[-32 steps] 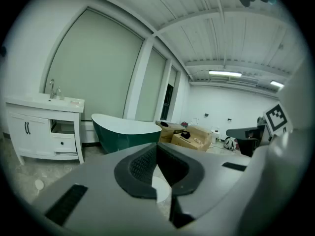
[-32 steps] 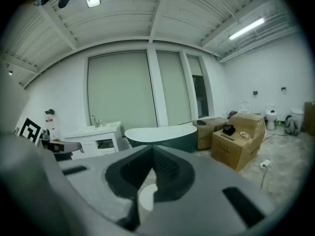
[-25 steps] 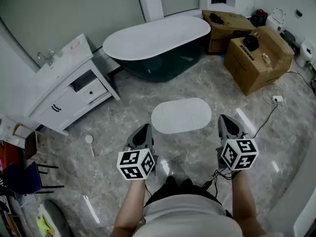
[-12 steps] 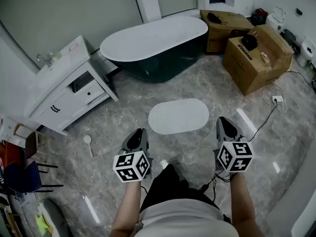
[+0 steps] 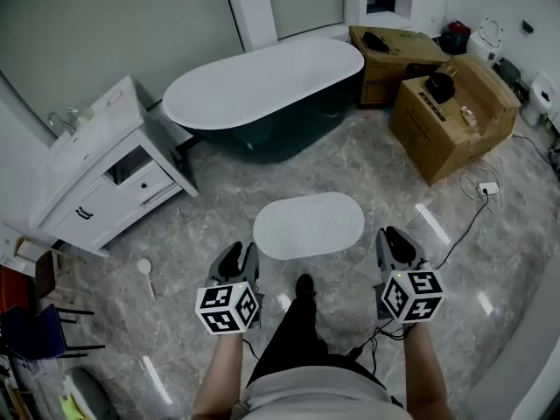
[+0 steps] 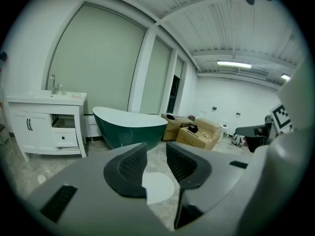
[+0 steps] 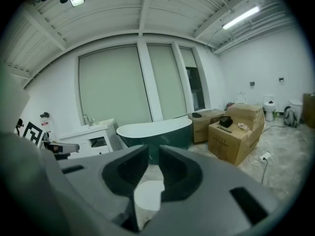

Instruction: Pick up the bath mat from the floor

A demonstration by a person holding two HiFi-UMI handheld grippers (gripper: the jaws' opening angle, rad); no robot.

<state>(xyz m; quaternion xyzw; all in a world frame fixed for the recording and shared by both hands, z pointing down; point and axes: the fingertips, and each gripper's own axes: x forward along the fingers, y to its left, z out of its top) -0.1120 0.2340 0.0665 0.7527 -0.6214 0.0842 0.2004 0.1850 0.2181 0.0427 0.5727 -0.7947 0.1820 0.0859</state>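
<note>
Near the middle of the head view, a white oval bath mat (image 5: 308, 225) lies flat on the grey marbled tile floor (image 5: 219, 213), just below a dark green freestanding bathtub (image 5: 262, 94) with a white inside. Low in the frame, the left gripper (image 5: 239, 254) is held at the mat's lower left and the right gripper (image 5: 394, 239) at its lower right, both clear of it. The left gripper's jaws are opening, with a narrow gap between the ribbed pads and nothing in it; the mat shows through the gap, further off on the floor. The right gripper's jaws are opening too, narrower, and likewise empty. A white vanity cabinet (image 5: 96, 178) stands at the left edge, and brown cardboard boxes (image 5: 455, 116) sit at upper right
</note>
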